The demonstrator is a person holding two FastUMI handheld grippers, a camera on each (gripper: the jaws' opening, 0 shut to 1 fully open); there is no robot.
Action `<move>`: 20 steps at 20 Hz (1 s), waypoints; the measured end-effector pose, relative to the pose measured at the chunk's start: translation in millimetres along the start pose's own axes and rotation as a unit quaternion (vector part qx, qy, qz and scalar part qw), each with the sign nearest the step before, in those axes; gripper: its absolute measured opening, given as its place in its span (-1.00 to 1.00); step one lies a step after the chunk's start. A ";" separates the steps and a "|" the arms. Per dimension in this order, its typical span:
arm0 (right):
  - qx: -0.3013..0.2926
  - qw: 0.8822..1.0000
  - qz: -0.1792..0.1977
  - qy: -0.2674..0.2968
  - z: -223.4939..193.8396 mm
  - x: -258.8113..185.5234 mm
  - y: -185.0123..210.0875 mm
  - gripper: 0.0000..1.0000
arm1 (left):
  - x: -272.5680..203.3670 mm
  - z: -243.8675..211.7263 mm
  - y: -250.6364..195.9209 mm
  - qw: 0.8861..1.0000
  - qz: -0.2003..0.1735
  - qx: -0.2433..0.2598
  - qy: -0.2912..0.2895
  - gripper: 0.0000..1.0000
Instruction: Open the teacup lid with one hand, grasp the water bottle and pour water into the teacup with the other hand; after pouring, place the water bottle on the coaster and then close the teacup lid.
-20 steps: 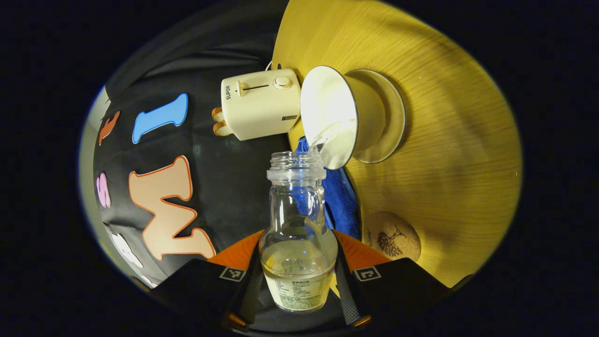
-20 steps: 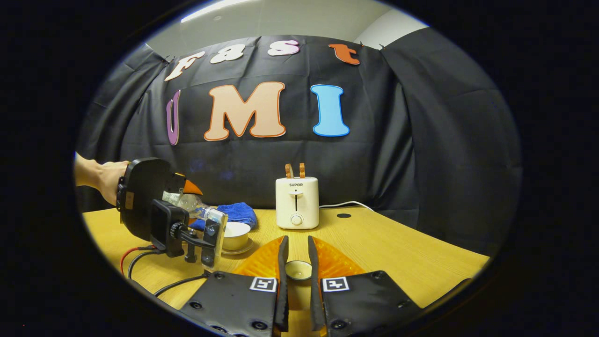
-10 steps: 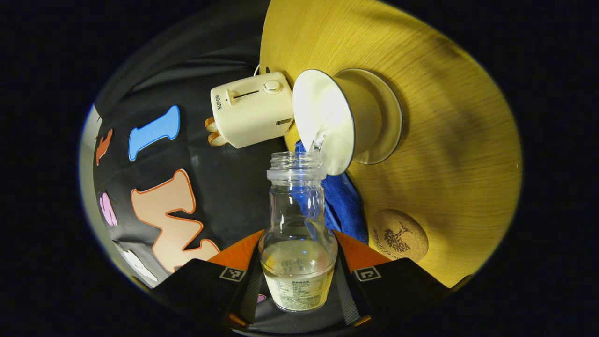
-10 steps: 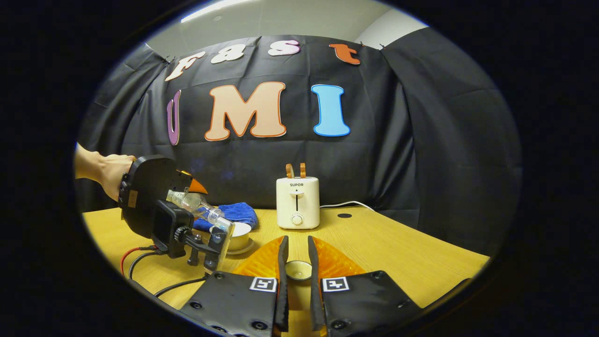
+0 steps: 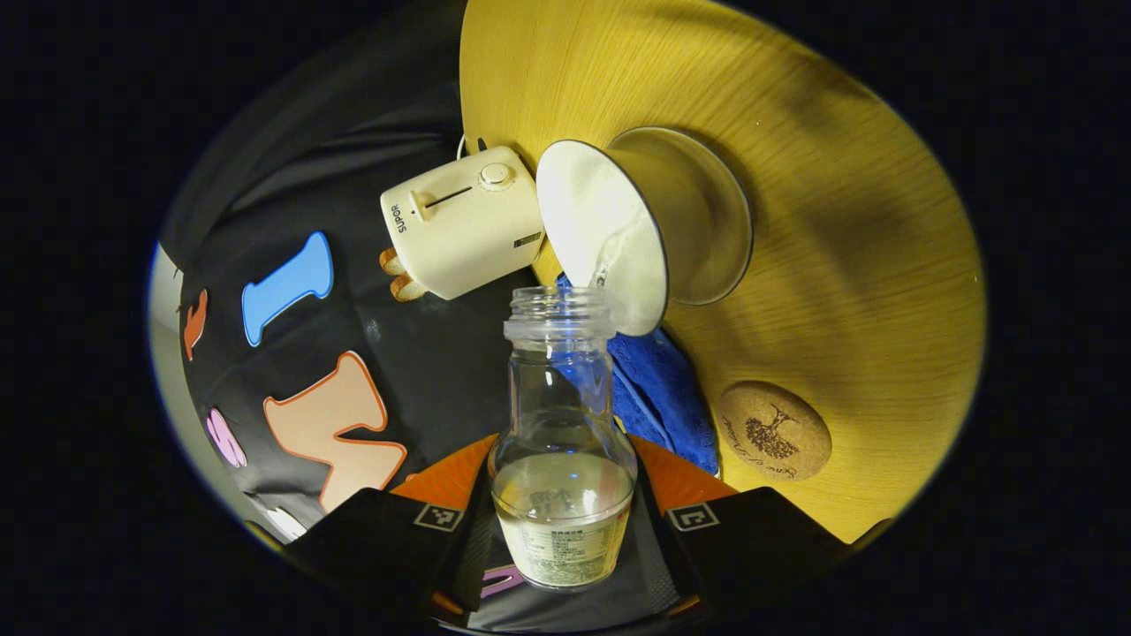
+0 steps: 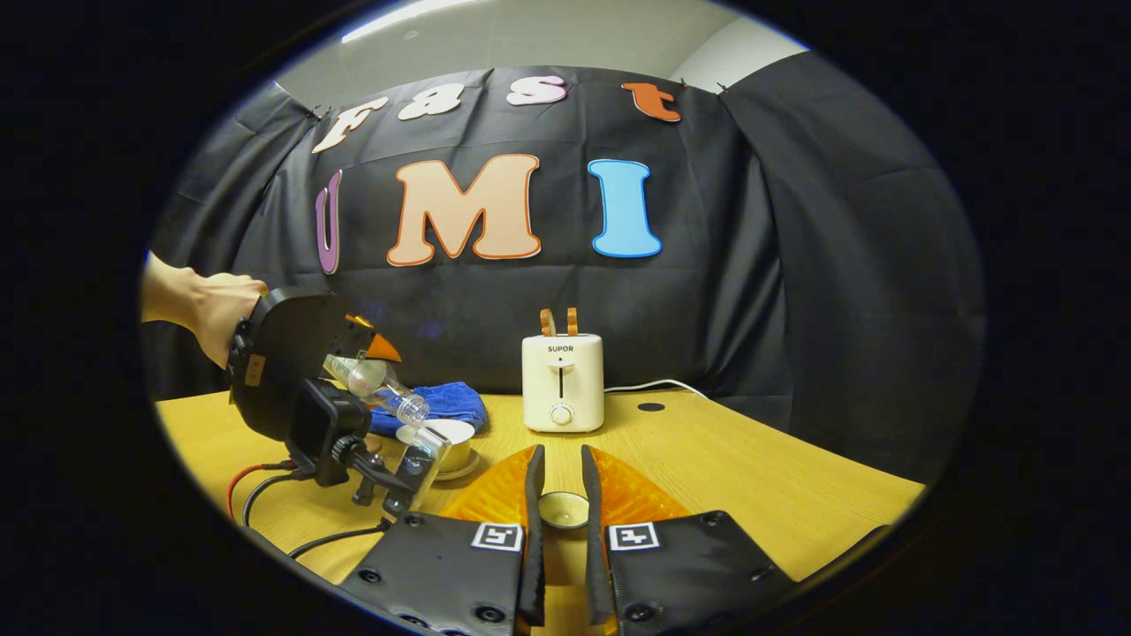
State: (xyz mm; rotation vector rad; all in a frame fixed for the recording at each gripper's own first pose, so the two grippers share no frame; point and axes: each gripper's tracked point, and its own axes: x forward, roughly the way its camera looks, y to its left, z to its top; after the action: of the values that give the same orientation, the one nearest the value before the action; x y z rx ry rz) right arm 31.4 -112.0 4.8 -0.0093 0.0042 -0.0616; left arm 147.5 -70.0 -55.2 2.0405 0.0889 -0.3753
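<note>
The wooden table carries an uncovered teacup. The left gripper clamps the water bottle, tipped, mouth at the cup rim ahead: pouring underway. The right gripper pinches the lid. Remaining: bottle onto the coaster, then recapping.

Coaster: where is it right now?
In the left gripper view the coaster lies bare on the table, right of the blue cloth and below the teacup, apart from both.

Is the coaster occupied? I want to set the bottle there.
No: in the left gripper view the cork coaster lies bare on the table.
</note>
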 end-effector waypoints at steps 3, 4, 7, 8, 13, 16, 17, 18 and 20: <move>0.000 1.000 0.000 0.000 -0.1 -0.2 0.0 -0.58 | -2.2 2.2 2.3 1.000 0.005 0.011 -0.002 0.36; 0.000 1.000 0.000 0.000 0.3 -0.3 0.0 -0.58 | -2.1 2.7 2.9 1.000 0.006 0.013 -0.003 0.36; 0.000 1.000 0.001 0.000 0.3 -0.6 0.2 -0.58 | -1.0 3.6 4.3 1.000 0.009 0.021 -0.005 0.36; 0.000 1.000 0.001 0.001 0.8 -0.8 0.1 -0.58 | -0.4 2.7 5.3 1.000 0.010 0.025 -0.006 0.36; 0.000 1.000 0.001 0.001 0.8 -0.4 -0.2 -0.58 | 0.3 5.3 7.1 0.999 0.014 0.030 -0.009 0.36; 0.000 1.000 0.001 0.001 0.9 -0.7 -0.2 -0.58 | 1.2 5.1 8.4 0.999 0.016 0.032 -0.011 0.37; 0.000 1.000 0.001 0.001 0.8 -0.5 -0.3 -0.58 | 1.4 5.9 8.1 0.999 0.016 0.031 -0.011 0.36; 0.000 1.000 0.001 0.001 1.0 -0.4 0.0 -0.58 | 1.8 5.4 7.9 0.999 0.016 0.030 -0.012 0.36; 0.000 1.000 0.001 0.001 1.0 -0.7 0.0 -0.58 | 2.3 5.6 7.9 0.999 0.015 0.029 -0.013 0.36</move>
State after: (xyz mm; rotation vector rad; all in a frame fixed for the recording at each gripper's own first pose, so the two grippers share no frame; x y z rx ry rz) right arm 30.8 -112.0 5.8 -0.0095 0.0054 -0.0598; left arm 150.2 -78.9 -51.6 2.0921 0.0328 -0.3891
